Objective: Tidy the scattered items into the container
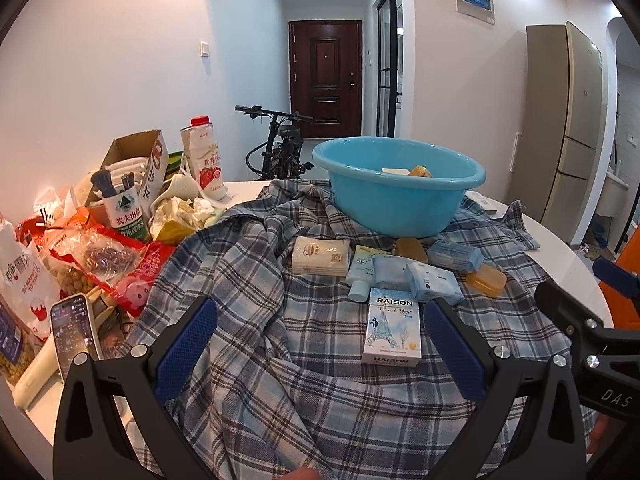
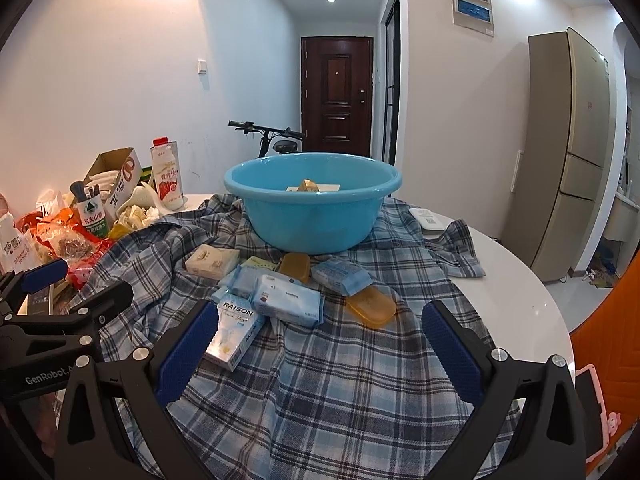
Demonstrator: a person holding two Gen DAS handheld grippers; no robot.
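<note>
Between my left gripper [image 1: 320, 344], spread wide and empty, the RAISON box [image 1: 393, 327] lies flat on loose plaid cloth [image 1: 248, 280], which closing fingers could snag.

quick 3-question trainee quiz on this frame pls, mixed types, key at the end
1. True or false: the blue basin is empty.
2. Which item lies nearest the left gripper? A) RAISON box B) beige tissue pack C) amber soap case
3. Fill in: the loose items lie on a plaid ____.

Key: 1 false, things already show inside it. 2 A. 3 shirt. The right gripper is open too, holding nothing.
</note>
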